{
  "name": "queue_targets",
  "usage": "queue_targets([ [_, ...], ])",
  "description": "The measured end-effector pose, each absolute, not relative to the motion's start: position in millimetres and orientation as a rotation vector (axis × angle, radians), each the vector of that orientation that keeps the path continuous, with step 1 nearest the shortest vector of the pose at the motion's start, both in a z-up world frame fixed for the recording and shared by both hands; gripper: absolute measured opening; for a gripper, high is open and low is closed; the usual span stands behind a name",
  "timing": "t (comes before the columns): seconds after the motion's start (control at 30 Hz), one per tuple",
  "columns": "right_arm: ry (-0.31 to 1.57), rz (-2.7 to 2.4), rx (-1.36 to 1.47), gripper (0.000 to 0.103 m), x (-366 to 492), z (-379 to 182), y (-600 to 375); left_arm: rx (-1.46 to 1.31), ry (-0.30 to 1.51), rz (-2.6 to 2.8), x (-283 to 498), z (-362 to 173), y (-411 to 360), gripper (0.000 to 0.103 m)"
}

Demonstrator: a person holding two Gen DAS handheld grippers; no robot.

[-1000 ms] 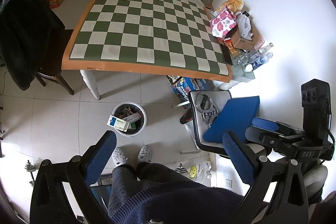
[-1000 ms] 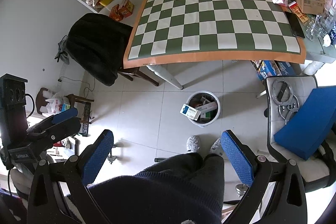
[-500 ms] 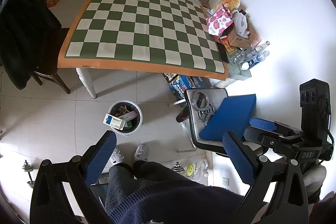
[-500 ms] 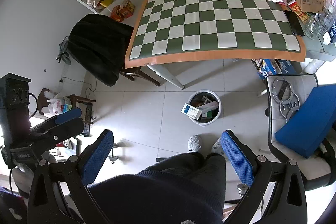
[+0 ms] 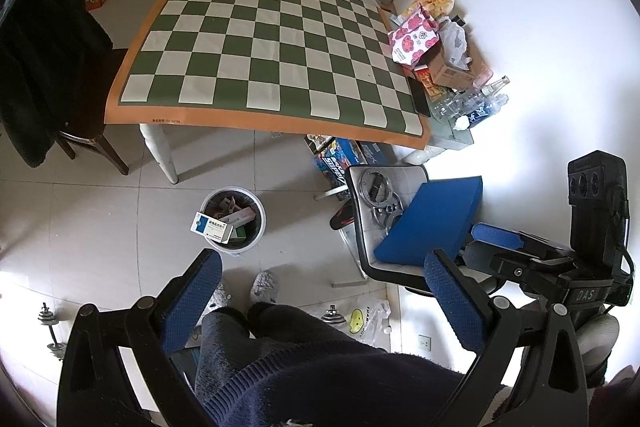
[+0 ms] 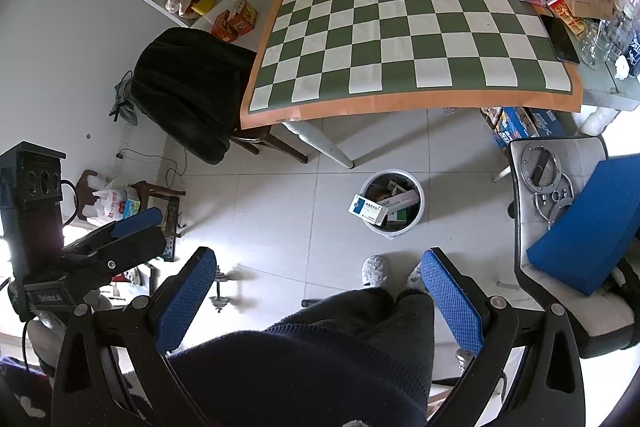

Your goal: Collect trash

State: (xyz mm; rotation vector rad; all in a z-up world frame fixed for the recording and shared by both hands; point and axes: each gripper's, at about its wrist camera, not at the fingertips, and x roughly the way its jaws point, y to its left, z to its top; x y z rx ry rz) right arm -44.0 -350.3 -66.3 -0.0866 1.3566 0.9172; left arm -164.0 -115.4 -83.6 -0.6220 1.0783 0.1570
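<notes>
While both grippers hang high, left (image 5: 322, 301) and right (image 6: 318, 297) gape wide, empty. A box (image 5: 212, 227) rests on the bin (image 5: 256, 239) rim.

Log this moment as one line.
left gripper open, empty | right gripper open, empty | bin holds boxes | checkered table bare

- The left gripper (image 5: 320, 301) fills the bottom of the frame, its blue-padded fingers (image 5: 192, 301) spread wide with nothing between them.
- The right gripper (image 5: 520, 247) sits at the lower right edge; its jaw state is unclear.
- A white trash bin (image 5: 233, 219) stands on the tiled floor at centre, with a blue-and-white box (image 5: 212, 227) lying on its rim.
- A checkered table (image 5: 264, 51) takes up the upper middle.
- Clutter (image 5: 436, 47) is piled at its right end.
- A chair with a blue cushion (image 5: 434, 223) stands right of the bin.
</notes>
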Motion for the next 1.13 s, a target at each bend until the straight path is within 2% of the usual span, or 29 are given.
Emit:
queue_targets([
  [1.13, 1.355, 0.912, -0.068, 0.103, -66, -66, -342, -0.621, 1.071, 0.159, -165, -83, -115, 0.103],
])
